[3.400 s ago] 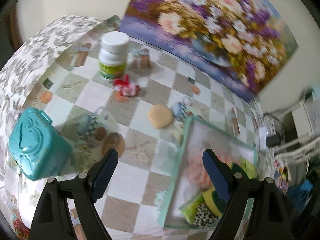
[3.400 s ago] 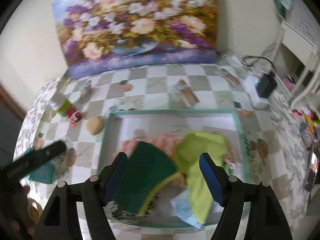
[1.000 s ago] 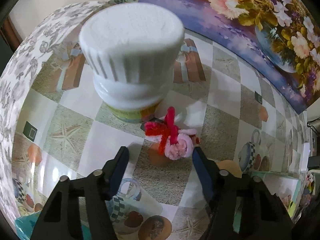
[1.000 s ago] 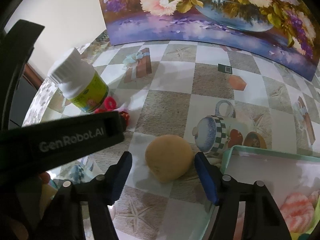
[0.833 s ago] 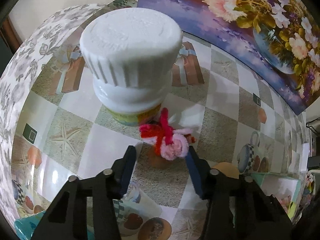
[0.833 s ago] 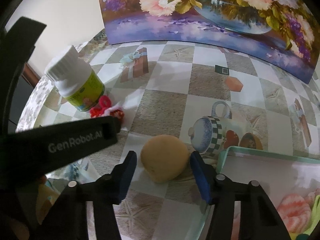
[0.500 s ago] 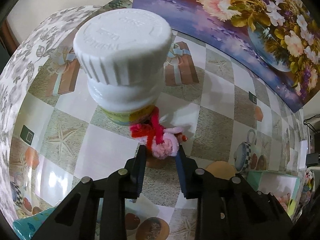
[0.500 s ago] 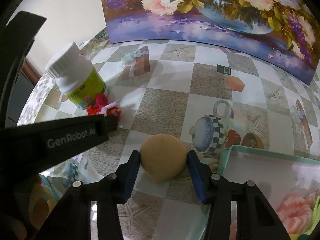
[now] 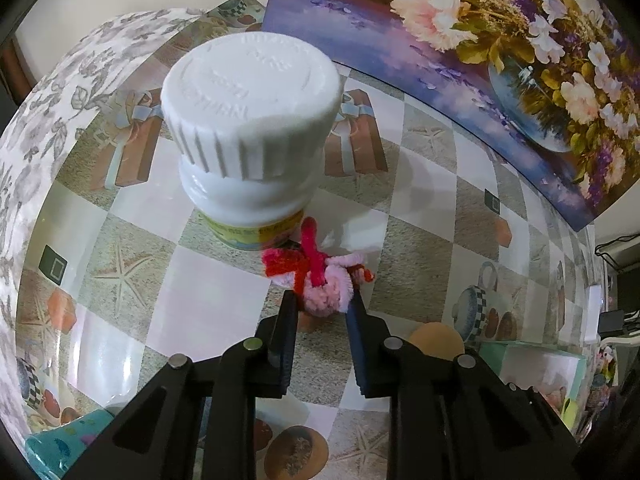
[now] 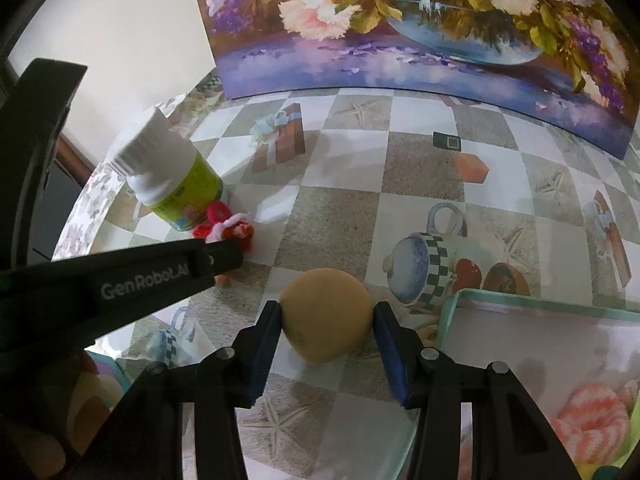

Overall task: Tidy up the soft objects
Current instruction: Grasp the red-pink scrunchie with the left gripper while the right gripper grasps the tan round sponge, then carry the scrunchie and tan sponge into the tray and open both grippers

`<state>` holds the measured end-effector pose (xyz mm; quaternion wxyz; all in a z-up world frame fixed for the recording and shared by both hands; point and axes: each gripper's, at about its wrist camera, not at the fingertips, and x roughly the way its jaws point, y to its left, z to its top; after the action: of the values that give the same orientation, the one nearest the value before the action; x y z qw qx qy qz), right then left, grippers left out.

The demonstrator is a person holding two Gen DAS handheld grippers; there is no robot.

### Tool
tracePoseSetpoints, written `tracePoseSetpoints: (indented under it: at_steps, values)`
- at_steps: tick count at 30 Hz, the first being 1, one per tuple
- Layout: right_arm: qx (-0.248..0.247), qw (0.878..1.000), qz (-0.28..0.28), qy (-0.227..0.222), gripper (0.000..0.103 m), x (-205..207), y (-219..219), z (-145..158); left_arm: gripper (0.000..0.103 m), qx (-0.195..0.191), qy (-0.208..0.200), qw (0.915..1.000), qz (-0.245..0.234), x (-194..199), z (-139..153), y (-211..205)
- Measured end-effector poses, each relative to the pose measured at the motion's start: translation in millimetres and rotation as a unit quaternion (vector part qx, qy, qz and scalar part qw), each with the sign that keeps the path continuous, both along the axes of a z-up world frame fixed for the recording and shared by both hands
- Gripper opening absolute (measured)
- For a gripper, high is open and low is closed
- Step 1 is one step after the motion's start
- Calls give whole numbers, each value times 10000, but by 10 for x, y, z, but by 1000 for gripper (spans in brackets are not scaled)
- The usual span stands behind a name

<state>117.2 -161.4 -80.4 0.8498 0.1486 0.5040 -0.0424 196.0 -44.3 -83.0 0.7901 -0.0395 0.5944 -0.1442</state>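
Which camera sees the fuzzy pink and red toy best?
The left wrist view: the fuzzy toy sits close and whole, between the closing left gripper, beside the white bottle. The right wrist view shows only a small part, behind the left gripper's finger.

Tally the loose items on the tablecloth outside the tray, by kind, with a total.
Soft items: 2, pink-and-red pipe-cleaner toy and tan sponge ball
Hard containers: 2, white-capped bottle and teal box
Total: 4
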Motion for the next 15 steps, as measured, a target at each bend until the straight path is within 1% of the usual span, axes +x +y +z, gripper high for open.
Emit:
tracePoseSetpoints:
  at_steps: [8, 15]
  values:
    - [33, 9999, -23, -103, 50, -24, -37, 111, 25, -62, -54, 10000, -2, -20, 105, 44]
    - [70, 9997, -130, -188, 50, -82, -116, 256, 25, -118, -125, 9998, -26, -119, 290, 52]
